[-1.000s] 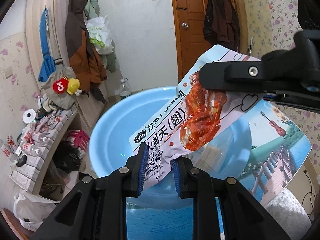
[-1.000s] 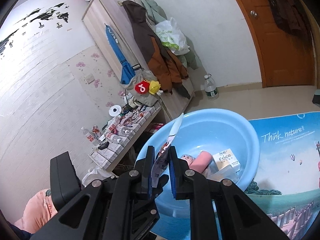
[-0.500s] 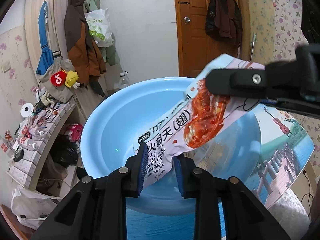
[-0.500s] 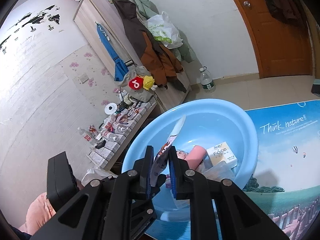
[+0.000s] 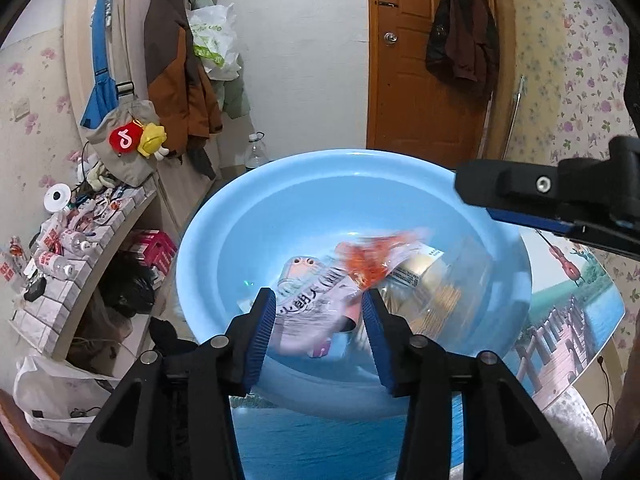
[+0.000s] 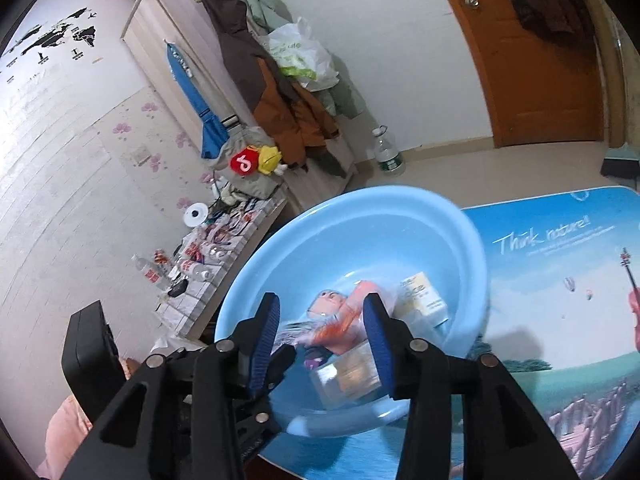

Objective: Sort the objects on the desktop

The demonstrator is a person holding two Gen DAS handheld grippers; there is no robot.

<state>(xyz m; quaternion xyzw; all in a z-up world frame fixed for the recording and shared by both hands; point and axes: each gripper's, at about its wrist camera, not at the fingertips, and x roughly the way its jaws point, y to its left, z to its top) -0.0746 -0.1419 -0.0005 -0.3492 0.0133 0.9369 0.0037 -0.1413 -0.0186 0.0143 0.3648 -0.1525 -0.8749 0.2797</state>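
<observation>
**Snack pouch dropping into basin**

Both grippers, left (image 5: 319, 322) and right (image 6: 322, 326), gape wide, fingers holding nothing. The pouch (image 5: 340, 280), motion-blurred, lies in the basin (image 5: 256, 216) atop a box (image 6: 424, 298). Light, limp, slick film; best pinched at a sealed edge.

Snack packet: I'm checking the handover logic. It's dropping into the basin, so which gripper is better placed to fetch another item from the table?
Hard to call: left gripper and right gripper are both open above the blue basin.
</observation>
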